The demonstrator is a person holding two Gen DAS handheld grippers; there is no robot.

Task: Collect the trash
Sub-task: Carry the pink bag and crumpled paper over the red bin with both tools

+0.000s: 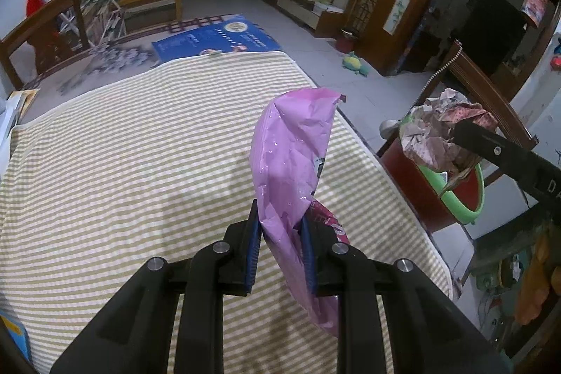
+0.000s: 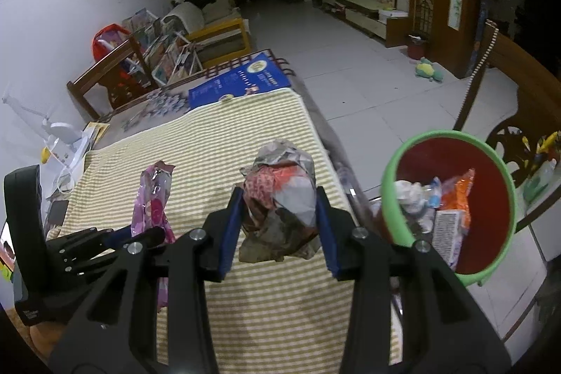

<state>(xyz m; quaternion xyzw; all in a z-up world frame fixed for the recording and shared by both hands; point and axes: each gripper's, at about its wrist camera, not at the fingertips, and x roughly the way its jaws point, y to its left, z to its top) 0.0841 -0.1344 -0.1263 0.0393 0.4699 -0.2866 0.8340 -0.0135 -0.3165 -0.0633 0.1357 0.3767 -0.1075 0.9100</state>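
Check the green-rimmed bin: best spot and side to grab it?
Grip the green rim at a bare stretch, one finger inside and one outside, coming from above. The bin stands upright and open-topped, too wide to span; trash sits low, so the lip is clear.

Left gripper [image 1: 280, 219], black moulded linkage arms, silver pivot screws, ribbed blue pads [image 1: 253, 251], right gripper [image 2: 279, 202] identical, white lettering on black housing
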